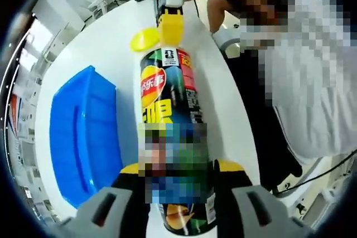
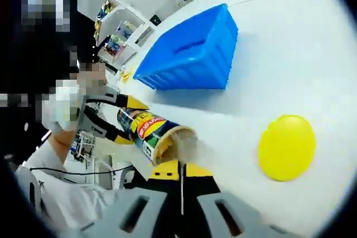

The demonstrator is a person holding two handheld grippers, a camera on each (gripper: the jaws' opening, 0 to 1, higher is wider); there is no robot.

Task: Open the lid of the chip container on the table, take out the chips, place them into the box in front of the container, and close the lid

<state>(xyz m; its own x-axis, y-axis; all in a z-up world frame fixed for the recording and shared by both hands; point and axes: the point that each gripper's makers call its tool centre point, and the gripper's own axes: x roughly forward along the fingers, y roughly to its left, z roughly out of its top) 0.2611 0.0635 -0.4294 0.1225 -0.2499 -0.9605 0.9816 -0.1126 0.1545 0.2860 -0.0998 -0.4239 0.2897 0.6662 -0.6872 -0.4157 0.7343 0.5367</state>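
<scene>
Gripping the chip canister around its lower body, the left gripper has its yellow-tipped jaws pinched on either side of the tube, which lies tilted over the white table. Next in size, the blue plastic box sits on the table just left of the canister, and it looks empty, though its floor is only partly visible. At the canister's open far end, the right gripper has its jaws pressed together right at the mouth; whether a chip is caught between them cannot be told, as that spot is blurred. Smallest, the yellow lid lies flat on the table beside the mouth, well apart from the box. So the lid is off, and by my reading the chips have not yet reached the box; moving them and recapping remain. A person's sleeve and dark trousers crowd the right side, and shelving stands beyond the table.
</scene>
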